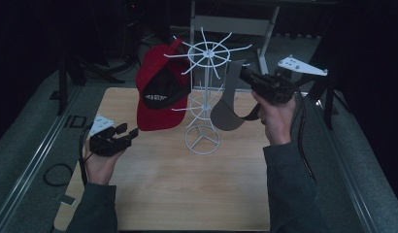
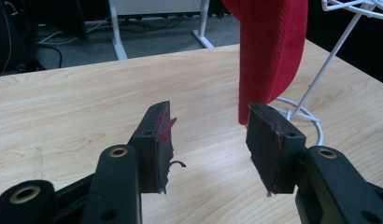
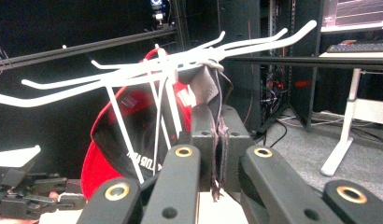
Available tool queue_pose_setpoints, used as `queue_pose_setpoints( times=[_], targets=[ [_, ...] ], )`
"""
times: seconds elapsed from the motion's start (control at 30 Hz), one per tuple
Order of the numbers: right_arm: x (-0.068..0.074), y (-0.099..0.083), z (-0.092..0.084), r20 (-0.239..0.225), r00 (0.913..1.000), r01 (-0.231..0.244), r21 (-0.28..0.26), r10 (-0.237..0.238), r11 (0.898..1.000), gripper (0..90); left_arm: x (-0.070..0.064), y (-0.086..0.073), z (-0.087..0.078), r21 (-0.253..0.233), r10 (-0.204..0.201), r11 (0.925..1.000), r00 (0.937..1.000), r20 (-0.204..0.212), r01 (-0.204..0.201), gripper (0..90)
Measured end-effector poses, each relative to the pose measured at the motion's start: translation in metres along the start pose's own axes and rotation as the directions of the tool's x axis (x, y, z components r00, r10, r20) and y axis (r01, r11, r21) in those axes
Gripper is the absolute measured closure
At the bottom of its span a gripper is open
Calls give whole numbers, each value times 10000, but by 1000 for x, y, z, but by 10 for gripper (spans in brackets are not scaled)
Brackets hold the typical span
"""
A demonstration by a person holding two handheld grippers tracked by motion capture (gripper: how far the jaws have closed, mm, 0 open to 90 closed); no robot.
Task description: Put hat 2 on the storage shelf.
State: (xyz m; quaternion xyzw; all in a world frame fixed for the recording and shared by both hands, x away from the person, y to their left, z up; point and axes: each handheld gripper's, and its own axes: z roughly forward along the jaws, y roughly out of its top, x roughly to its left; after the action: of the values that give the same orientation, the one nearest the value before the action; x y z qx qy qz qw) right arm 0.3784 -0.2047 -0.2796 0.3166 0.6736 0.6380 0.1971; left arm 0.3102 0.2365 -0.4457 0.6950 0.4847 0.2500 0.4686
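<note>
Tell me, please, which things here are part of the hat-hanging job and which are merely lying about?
In the job:
- white wire rack
- red cap, hanging on the rack
- grey visor, clamped in the right gripper
- left gripper, open near the red cap

Lying about:
- black cable loop on the floor
- desk legs behind

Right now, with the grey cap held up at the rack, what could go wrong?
1. The right gripper pinches only a thin part of the grey cap; it may slip and drop.
2. Pulling or pushing on a hook could tip the light wire rack.
3. That shake might knock off the red cap. The left gripper is open, holding nothing steady.
</note>
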Motion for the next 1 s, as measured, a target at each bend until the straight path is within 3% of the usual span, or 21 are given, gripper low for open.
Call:
queue_pose_setpoints(
  times=[0.23,0.5,0.8,1.0],
  targets=[
    [-3,0,-6,252,9996,-109,-78,111,9999,775,0,0,0,1,0,10000,10000,3,0,511],
    [-3,1,-11,488,9988,103,-31,-101,9999,659,0,0,0,-6,-10,10000,10000,-16,10,511],
    [-5,2,-17,633,9977,237,-2,-236,9997,609,0,0,-1,-32,-7,10000,10000,-10,7,511],
    [-15,-2,-27,620,9981,10,-122,-2,9999,601,-1,0,1,16,15,10000,10000,5,-15,511]
  ],
)
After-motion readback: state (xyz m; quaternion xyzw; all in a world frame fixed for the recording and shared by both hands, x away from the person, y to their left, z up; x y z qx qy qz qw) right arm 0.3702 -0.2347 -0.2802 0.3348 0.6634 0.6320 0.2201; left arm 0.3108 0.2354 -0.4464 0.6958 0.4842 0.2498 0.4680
